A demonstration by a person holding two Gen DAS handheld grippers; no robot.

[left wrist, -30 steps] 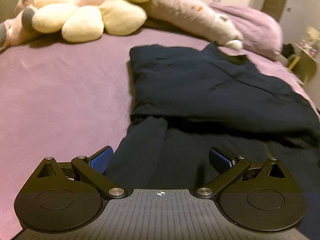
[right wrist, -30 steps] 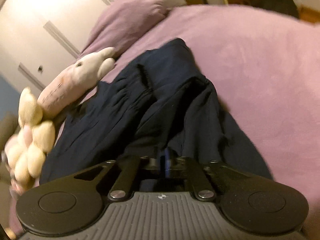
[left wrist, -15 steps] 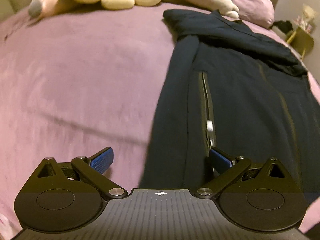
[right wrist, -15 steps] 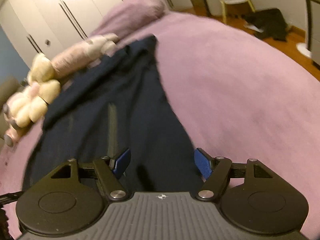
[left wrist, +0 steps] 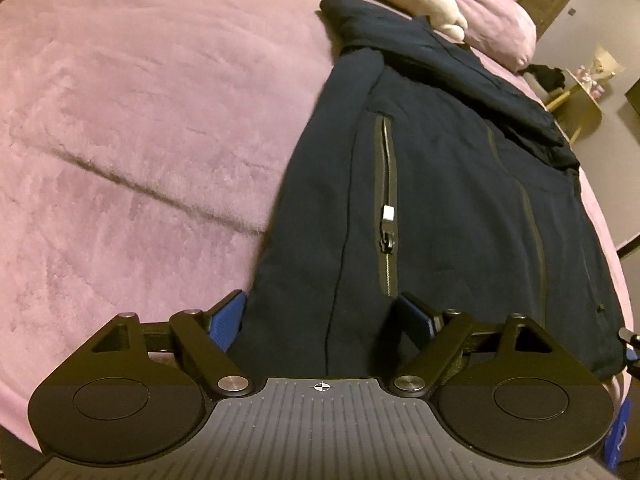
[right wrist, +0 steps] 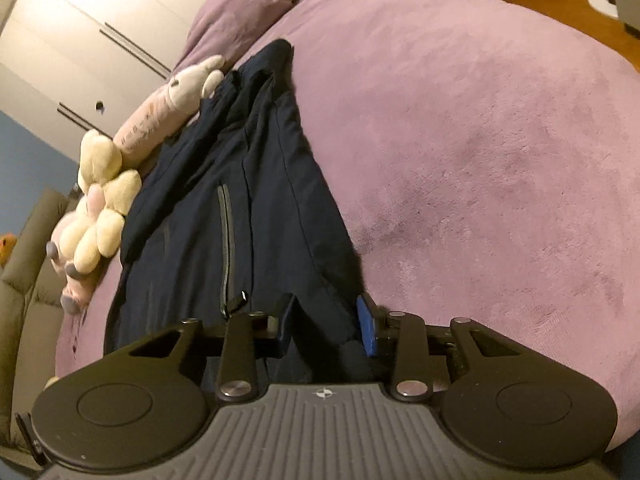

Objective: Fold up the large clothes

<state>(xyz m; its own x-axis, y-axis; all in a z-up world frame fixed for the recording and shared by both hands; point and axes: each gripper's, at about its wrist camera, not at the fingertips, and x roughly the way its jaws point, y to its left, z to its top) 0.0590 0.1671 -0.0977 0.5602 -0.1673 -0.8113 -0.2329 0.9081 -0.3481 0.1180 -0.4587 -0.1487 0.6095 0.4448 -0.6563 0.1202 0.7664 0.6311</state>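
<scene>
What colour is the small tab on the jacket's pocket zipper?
White; the tab on the dark navy jacket shows best in the left wrist view.

Place: a bedroom in a home was shown.
Bed: a purple plush cover [right wrist: 480, 160] was spread wide, with 1 matching pillow [right wrist: 244, 4] at the head.
Toys: a cream flower plush [right wrist: 100, 216] and a pink soft animal [right wrist: 168, 112] were laid along the head.
Storage: pale wardrobe doors [right wrist: 80, 40] were seen behind.
Floor: wood boards [right wrist: 560, 12] were visible.

Left hand-held gripper [left wrist: 322, 314] gapes wide; right hand-held gripper [right wrist: 326, 322], closing, stands half-open.
</scene>
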